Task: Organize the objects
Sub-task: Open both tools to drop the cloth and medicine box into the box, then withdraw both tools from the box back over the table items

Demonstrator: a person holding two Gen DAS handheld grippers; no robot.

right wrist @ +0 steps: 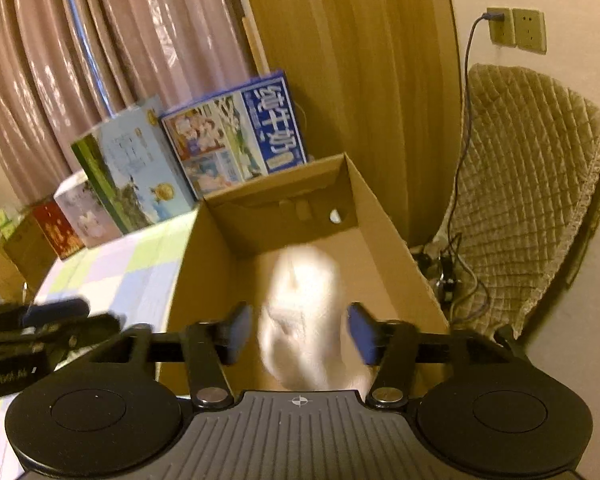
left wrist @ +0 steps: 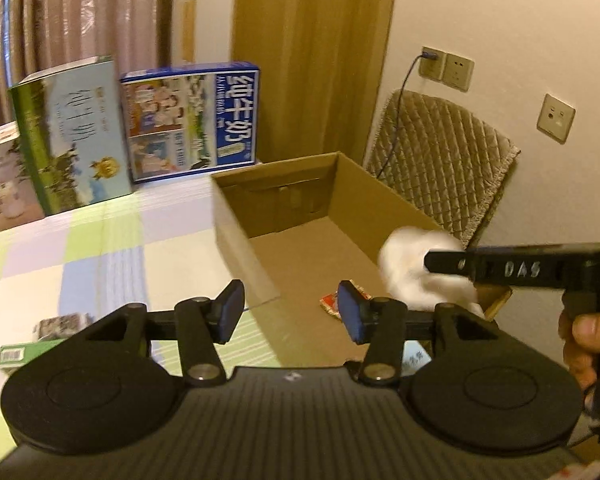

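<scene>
Both claws are spread wide: your right gripper [right wrist: 300,334] straddles the blurred white soft object [right wrist: 304,312], apparently loose over the cardboard box [right wrist: 384,216]. Let it fall clear at 12 o'clock. Your left gripper [left wrist: 290,312] grasps nothing.

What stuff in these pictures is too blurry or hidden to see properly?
- White thing, right view: motion blur; what it is, and whether the right gripper grips it, is unclear.
- Red packet in the box, left view: half hidden behind a left gripper finger.
- Green box, left view: cut by the gripper body.
</scene>
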